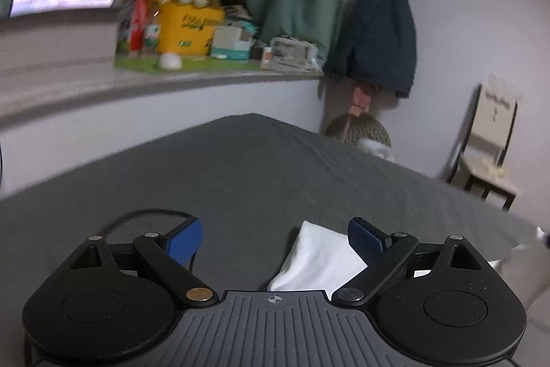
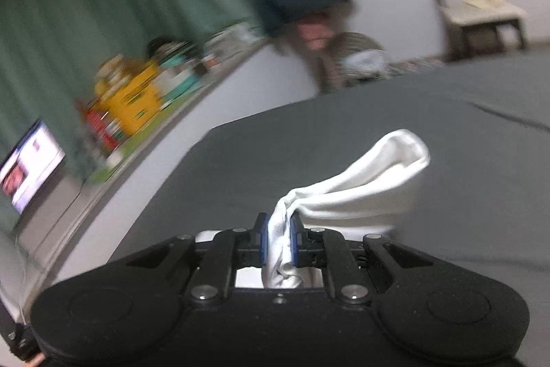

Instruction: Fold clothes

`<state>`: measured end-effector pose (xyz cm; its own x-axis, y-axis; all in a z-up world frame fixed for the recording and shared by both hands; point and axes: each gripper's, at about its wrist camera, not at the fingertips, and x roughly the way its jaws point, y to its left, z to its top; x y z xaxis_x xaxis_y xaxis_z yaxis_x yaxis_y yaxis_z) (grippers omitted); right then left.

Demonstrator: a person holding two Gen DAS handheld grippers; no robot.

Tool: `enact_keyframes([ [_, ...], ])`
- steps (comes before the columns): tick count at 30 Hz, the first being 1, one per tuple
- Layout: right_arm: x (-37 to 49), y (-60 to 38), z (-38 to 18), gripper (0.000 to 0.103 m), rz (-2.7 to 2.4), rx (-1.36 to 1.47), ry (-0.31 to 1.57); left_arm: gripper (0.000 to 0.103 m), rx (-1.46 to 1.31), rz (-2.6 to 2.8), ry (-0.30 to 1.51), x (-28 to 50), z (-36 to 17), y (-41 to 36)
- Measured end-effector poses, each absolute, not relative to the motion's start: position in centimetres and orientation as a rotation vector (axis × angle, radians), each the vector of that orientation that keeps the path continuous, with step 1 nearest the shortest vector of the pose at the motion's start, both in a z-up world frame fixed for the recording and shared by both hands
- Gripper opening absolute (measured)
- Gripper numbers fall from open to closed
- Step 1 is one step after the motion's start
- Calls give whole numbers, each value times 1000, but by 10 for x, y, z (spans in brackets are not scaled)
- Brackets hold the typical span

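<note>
Our right gripper (image 2: 279, 239) was clenched on a bunched white garment (image 2: 357, 181) lifted above the grey bedsheet (image 2: 240, 167). Our left gripper (image 1: 275, 239) gaped wide, holding nothing, over that sheet beside the cloth.

The soft white cloth garment (image 2: 347, 191) hung bunched and lifted off the smooth grey bedsheet (image 2: 343, 133) — pinched at one gathered end, its free end curling upward in a rounded fold — clean and unpatterned.
</note>
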<state>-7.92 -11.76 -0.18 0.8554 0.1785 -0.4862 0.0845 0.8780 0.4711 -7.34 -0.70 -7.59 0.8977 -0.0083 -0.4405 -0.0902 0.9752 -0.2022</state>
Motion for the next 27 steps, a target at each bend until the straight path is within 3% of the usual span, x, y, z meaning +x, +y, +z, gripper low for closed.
enact_keyframes([
  [7, -2, -19, 3, 12, 267, 356, 644, 93, -446, -111, 428, -68, -126, 9],
  [18, 103, 48, -95, 12, 418, 214, 1105, 93, -370, -206, 489, -46, -159, -11],
  [27, 101, 59, -75, 12, 545, 69, 1196, 93, -446, -201, 488, -37, -172, -19],
])
